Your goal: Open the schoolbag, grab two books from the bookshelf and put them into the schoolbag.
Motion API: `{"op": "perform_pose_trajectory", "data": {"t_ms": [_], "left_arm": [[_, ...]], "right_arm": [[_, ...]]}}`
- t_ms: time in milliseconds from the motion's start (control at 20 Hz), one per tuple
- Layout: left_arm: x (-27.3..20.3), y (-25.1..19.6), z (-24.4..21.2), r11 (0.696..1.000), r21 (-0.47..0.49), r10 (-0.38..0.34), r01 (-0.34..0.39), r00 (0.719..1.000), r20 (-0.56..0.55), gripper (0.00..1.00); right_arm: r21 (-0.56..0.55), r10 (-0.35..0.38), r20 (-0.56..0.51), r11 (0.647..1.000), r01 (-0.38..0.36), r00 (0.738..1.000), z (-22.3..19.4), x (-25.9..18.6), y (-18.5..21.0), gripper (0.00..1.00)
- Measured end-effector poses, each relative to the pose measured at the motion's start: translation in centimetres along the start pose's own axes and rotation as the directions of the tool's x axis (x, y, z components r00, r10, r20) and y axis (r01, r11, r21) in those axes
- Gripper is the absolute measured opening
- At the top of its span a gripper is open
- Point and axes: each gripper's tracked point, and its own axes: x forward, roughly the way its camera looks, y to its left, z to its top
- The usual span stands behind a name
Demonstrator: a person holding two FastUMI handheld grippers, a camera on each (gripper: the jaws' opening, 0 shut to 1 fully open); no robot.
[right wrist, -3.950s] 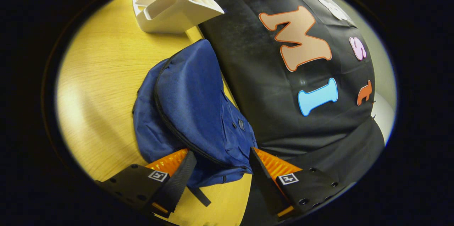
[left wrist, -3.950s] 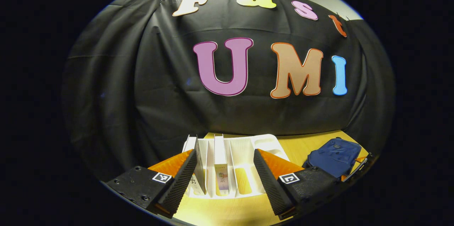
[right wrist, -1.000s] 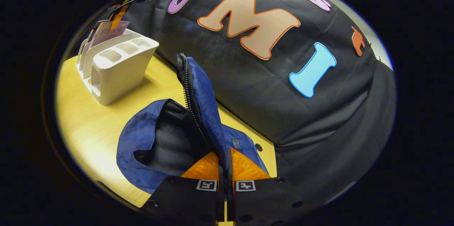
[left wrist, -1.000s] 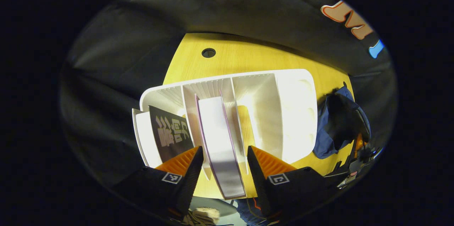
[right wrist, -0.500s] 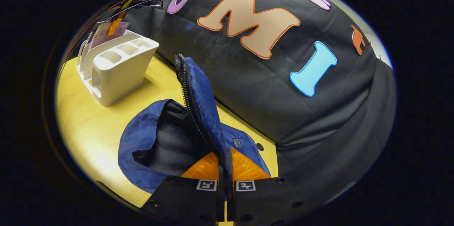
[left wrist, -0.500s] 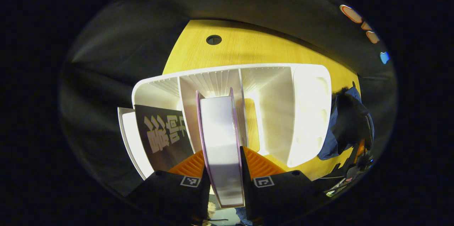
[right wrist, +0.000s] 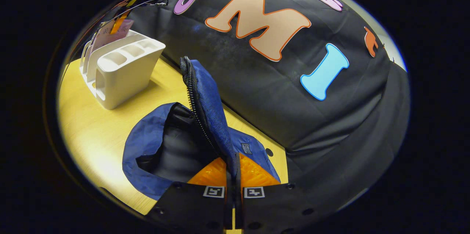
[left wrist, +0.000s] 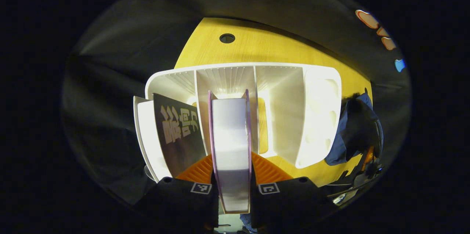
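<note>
Left jaws: we see the left gripper [left wrist: 232, 179] clamped on the pink-edged book [left wrist: 230, 142], one finger pressed to each cover near the book's top edge.

Right jaws: the right gripper [right wrist: 234, 175] is pinched tight on the flap [right wrist: 207, 105] of the schoolbag, both fingers squeezing the blue fabric beside the zipper [right wrist: 191, 90].

Held book: in the left gripper view it stands upright in the middle slot of the bookshelf [left wrist: 319, 79], with its white page edges facing us.

Second book: a black book [left wrist: 178, 131] with pale lettering leans in the slot to the left of the held one, tilted outward at the top.

Bookshelf: we make out a white divided rack on the yellow wooden surface [left wrist: 257, 46]; the slot to the right of the held book has nothing standing in it, and shallow cups run along its right end. In the right gripper view the same rack [right wrist: 125, 68] sits well apart from the bag, with a pink cover showing above it.

Schoolbag: the blue schoolbag [right wrist: 147, 146] lies on the surface with its flap lifted upright, so that the dark lining shows inside the mouth. In the left gripper view we see it [left wrist: 358, 123] just right of the rack.

Surface: a small round hole [left wrist: 227, 38] sits behind the rack, near the black cloth.
</note>
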Motion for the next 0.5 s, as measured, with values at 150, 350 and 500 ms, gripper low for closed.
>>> {"op": "perform_pose_trajectory", "data": {"t_ms": [150,350,500], "left_arm": [[-2.1,-0.2,-0.9,1.0,-0.003,-0.003,0.003,1.0,0.011,0.32],[-5.5,-0.6,-1.5,0.999,-0.031,-0.004,0.006,0.999,0.053,0.31],[-8.1,-1.2,-2.3,0.999,-0.047,-0.021,0.025,0.997,0.08,0.31]], "right_arm": [[0.002,0.0,0.006,1.0,-0.001,1.0,0.0,-0.1,-0.1,0.05],[0.006,0.005,0.016,1.0,-0.005,1.0,0.1,-0.2,0.0,0.05],[0.008,0.009,0.022,1.0,-0.009,1.0,0.2,-0.2,-0.1,0.05]]}}
